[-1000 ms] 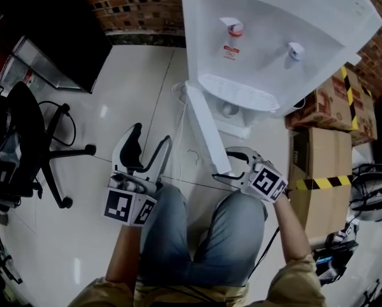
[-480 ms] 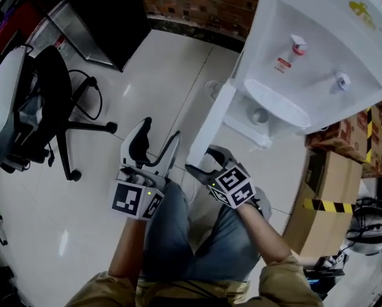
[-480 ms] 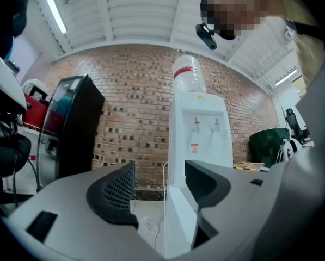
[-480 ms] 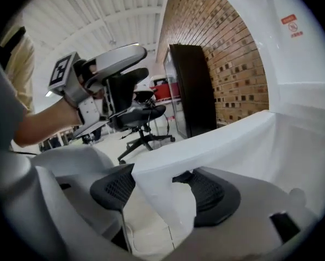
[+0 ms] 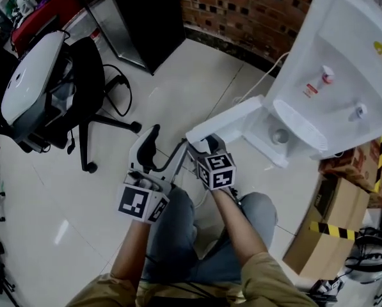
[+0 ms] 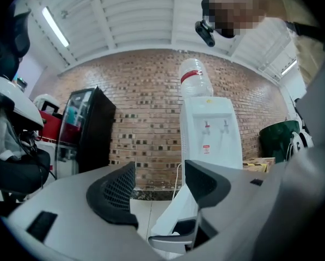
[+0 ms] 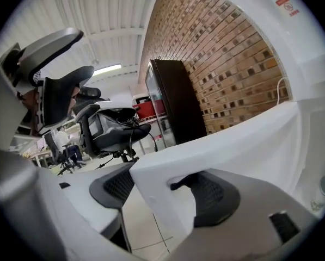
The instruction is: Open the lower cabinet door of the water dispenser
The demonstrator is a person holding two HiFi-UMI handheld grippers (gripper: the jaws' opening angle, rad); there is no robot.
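The white water dispenser (image 5: 344,75) stands at the upper right against a brick wall. Its lower cabinet door (image 5: 235,123) is swung wide open and reaches out toward me. My right gripper (image 5: 200,144) is shut on the door's free edge. In the right gripper view the door (image 7: 233,140) sits between the two pads of that gripper (image 7: 162,192), at its handle recess. My left gripper (image 5: 164,144) hovers just left of it, open and empty. The left gripper view looks past its own jaws (image 6: 159,192) at the dispenser (image 6: 208,132) and the door (image 6: 181,211).
A black office chair (image 5: 56,88) stands on the tiled floor at the left. A dark cabinet (image 5: 139,11) stands against the brick wall (image 5: 254,5). Cardboard boxes (image 5: 318,235) lie at the right of the dispenser. My knees (image 5: 178,235) are just below the grippers.
The door has swung further open, its free edge moving left. My right gripper went left with it. The left gripper drifted slightly, still open.
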